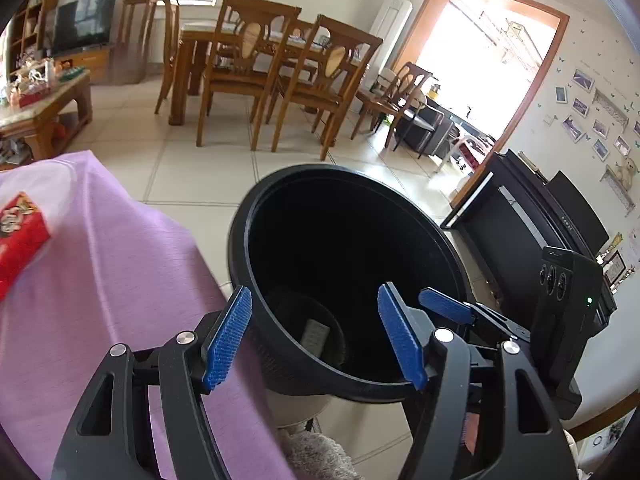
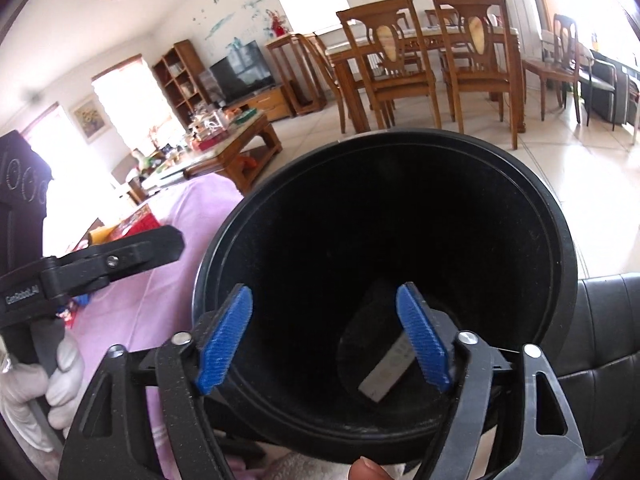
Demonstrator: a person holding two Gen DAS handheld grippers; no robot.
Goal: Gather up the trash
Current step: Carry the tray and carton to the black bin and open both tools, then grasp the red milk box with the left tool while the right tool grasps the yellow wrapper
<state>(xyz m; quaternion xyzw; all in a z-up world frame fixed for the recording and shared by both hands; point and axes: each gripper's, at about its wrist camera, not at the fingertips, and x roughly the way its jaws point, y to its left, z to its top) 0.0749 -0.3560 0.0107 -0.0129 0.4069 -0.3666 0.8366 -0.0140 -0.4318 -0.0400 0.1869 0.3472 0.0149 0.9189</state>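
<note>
In our left wrist view the left claw stands wide open with nothing between its blue pads. It hangs over the near rim of the black bin, one pad outside on the cloth side and the other over the dark inside. At the bottom of the bin we see a small pale flat piece of trash, lying loose.

The right claw is just as wide open and holds nothing. Its pads straddle the mouth of the same bin, and between them, deep on the bin floor, lies the pale flat piece, tilted. In the left wrist view a blue pad of the right claw shows just beside our own right-hand finger.

To the left of the bin is a table under a purple cloth. A red packet lies on it near the left edge of the view, well apart from the bin. From the right wrist view we see the left claw's black finger reaching over that cloth, and a gloved hand gripping its handle.

Beyond the bin are pale floor tiles, wooden dining chairs around a table, and a black piano against the right wall.
</note>
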